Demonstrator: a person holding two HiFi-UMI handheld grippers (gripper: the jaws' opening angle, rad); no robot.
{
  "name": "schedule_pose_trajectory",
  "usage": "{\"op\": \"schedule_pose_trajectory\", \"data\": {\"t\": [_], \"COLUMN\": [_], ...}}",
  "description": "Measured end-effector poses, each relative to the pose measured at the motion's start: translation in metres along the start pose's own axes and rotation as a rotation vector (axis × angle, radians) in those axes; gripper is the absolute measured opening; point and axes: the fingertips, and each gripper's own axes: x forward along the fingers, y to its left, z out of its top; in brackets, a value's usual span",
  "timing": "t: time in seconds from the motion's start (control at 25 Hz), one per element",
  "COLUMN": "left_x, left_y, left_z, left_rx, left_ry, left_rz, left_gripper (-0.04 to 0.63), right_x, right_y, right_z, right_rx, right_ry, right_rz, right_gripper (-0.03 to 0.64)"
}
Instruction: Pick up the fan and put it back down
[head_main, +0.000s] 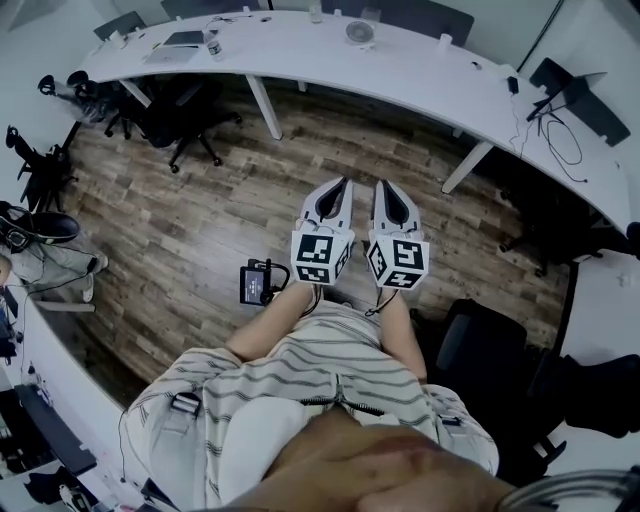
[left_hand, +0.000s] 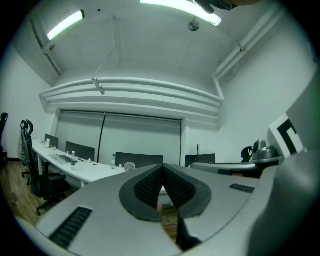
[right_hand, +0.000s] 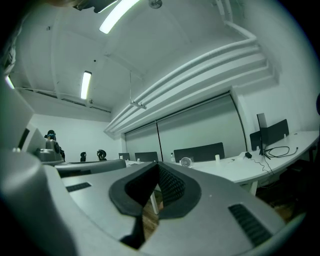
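Long white curved surface (head_main: 420, 85) sweeping across the far side, wood-plank floor (head_main: 200, 220) below it. Flat grey laptop (head_main: 185, 38) near the left end, with a bottle (head_main: 213, 45) just beside it. Black office chairs (head_main: 185, 125) crowd that end. Black cables (head_main: 565, 135) loop on the right stretch. Small black box (head_main: 257, 281) shows against the floor. Strip light (left_hand: 65, 25) glowing overhead.

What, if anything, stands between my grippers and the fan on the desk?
Nothing visible blocks the way. Only bare wood floor lies between the left gripper, the right gripper and the curved white desk, and the desk top in front of the fan is bare. Both grippers are shut and hold nothing.
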Motion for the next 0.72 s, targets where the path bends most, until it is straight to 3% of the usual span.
{"op": "schedule_pose_trajectory", "data": {"t": [0.28, 0.72], "left_x": [0.044, 0.168], "left_y": [0.005, 0.094], "left_z": [-0.005, 0.009], "left_rx": [-0.008, 0.012], "left_ry": [-0.003, -0.033], "left_rz": [-0.02, -0.016], "left_gripper": [0.008, 0.008], "right_x": [0.035, 0.189], "right_y": [-0.029, -0.056], "right_z": [-0.004, 0.006], "right_rx": [-0.008, -0.034], "right_ry": [0.011, 0.006], "right_rz": [-0.022, -0.013], "right_gripper": [0.012, 0.012]}}
